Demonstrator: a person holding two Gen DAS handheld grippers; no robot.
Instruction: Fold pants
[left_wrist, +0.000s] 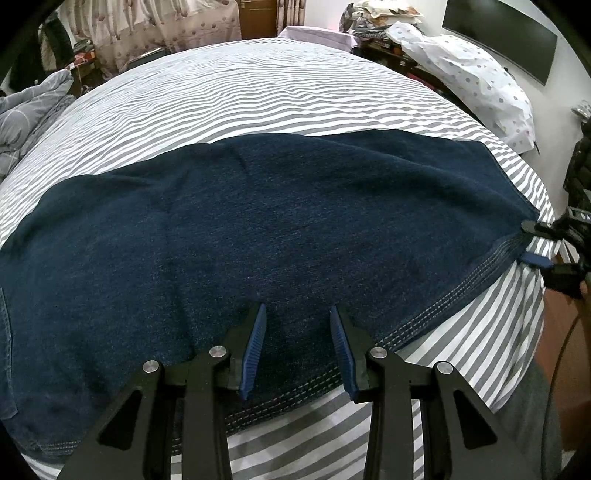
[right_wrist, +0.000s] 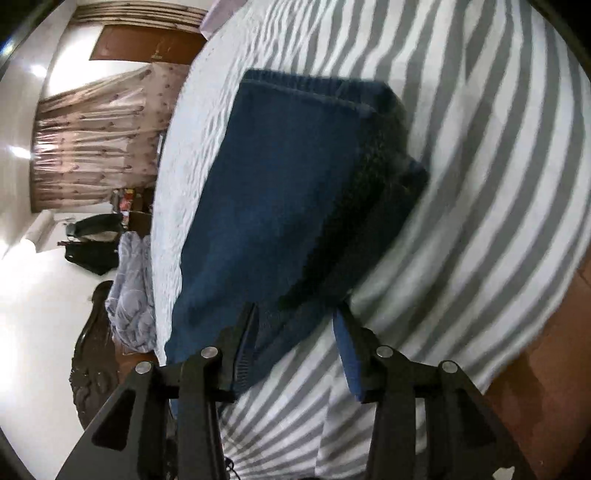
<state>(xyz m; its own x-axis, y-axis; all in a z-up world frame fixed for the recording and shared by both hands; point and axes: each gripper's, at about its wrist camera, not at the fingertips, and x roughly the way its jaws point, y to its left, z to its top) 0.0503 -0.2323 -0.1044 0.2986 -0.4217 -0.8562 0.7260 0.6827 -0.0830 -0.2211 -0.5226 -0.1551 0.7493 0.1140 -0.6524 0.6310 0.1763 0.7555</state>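
Both pairs of fingers parted, nothing clamped.

Left gripper (left_wrist: 297, 314) hanging with fingers apart over the near stitched edge of the dark blue pants (left_wrist: 258, 229), spread flat across the striped bedsheet (left_wrist: 258, 92). Right gripper (left_wrist: 532, 243) parted too, at the pants' right-hand corner, one pad (left_wrist: 537, 259) just beside the hem.
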